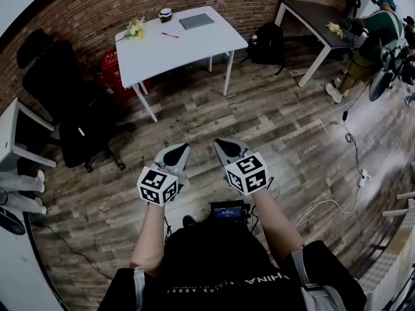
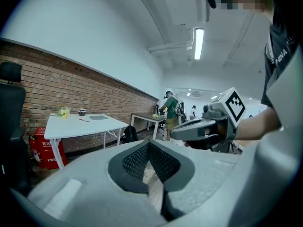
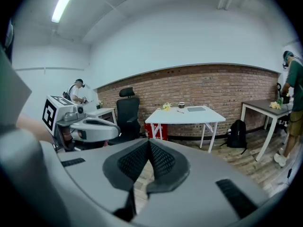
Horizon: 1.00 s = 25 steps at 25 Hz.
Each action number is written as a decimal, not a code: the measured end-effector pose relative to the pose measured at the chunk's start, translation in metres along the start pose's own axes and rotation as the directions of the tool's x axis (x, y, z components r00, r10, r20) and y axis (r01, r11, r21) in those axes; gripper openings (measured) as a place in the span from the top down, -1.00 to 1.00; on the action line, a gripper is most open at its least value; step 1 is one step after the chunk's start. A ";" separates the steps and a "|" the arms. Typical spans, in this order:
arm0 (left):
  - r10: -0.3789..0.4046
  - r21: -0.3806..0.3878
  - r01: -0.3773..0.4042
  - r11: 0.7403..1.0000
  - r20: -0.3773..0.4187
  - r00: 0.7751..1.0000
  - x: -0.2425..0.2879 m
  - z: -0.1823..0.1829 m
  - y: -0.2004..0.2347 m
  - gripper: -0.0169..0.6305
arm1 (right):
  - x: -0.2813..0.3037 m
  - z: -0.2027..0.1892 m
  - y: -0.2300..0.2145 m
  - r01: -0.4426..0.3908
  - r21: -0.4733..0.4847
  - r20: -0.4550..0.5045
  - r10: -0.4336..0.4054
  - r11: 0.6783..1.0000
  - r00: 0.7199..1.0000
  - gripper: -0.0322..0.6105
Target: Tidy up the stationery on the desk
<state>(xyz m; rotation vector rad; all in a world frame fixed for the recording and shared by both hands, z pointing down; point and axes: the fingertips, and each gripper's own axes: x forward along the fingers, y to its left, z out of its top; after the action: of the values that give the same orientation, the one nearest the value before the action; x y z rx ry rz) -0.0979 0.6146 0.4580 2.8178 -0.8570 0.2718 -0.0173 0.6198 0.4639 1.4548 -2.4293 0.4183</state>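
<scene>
A white desk (image 1: 194, 47) stands far off by the brick wall. On it lie a grey notebook (image 1: 196, 21), a red pen (image 1: 170, 35), a small dark jar (image 1: 165, 14) and a yellow flower bunch (image 1: 135, 28). My left gripper (image 1: 180, 150) and right gripper (image 1: 224, 145) hover side by side over the wooden floor, well short of the desk. Both are shut with nothing between their jaws. The desk (image 2: 83, 125) also shows in the left gripper view, and the same desk (image 3: 187, 115) in the right gripper view.
A black office chair (image 1: 61, 99) stands left of the desk, with a red box (image 1: 113, 70) under the desk's left end. A black backpack (image 1: 267, 44) leans by a dark table (image 1: 318, 18). A person (image 1: 366, 44) works at the far right. Cables (image 1: 350, 141) run over the floor.
</scene>
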 end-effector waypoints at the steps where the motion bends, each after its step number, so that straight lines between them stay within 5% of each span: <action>1: 0.000 0.001 0.000 1.000 -0.002 1.000 0.003 0.000 -0.001 0.94 | 0.000 -0.001 -0.003 -0.001 0.001 0.000 0.001 1.000 1.000 0.87; 25: 0.071 -0.009 -0.072 0.997 -0.048 0.996 0.048 -0.009 -0.004 0.94 | 0.001 -0.014 -0.066 -0.046 0.015 -0.020 0.047 0.999 0.999 0.87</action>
<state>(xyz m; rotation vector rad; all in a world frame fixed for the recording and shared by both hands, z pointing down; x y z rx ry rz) -0.0581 0.5944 0.4769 2.7629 -0.9471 0.3423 0.0416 0.5946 0.4844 1.3951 -2.4530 0.4600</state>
